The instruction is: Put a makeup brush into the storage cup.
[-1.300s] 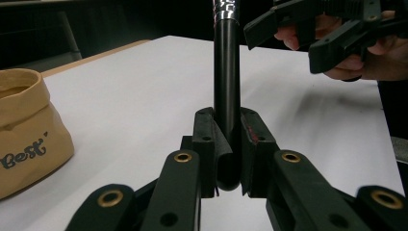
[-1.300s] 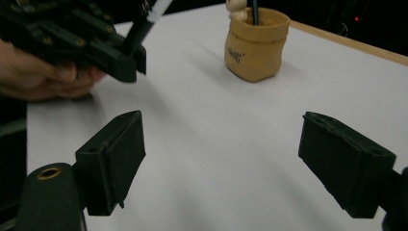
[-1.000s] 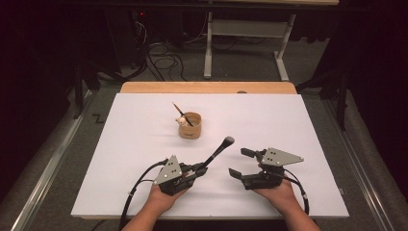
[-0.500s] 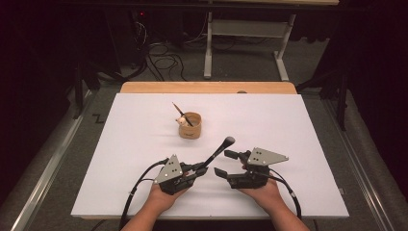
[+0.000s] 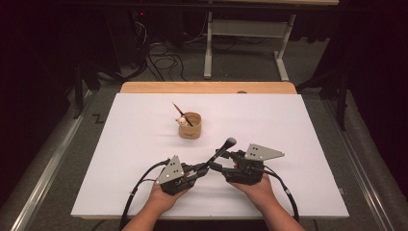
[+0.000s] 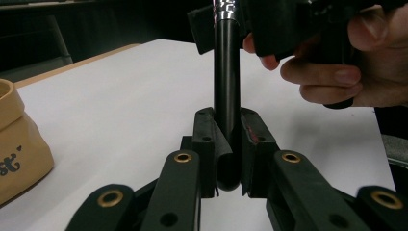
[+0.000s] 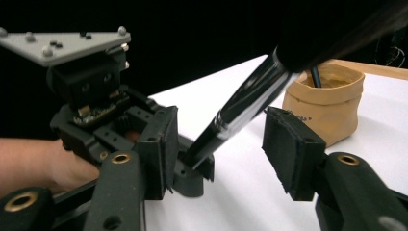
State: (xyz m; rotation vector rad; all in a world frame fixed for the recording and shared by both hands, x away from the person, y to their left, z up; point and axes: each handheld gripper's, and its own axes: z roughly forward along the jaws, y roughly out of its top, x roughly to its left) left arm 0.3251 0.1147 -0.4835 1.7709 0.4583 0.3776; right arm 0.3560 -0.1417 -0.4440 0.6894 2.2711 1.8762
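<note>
High view shows my left hand-held gripper (image 5: 201,172) clamped on the lower end of a black makeup brush (image 5: 219,153), which slants up over the white table (image 5: 298,125). My right hand-held gripper (image 7: 219,149) has just been closing; its pads flank the handle without pressing it. A tan pouch (image 5: 191,126) stands farther back.

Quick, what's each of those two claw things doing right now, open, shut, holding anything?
Left gripper: shut on the black brush, clamped near its handle end.
Right gripper: open, jaws have just been closing around the brush, pads not yet pressing on it.
</note>
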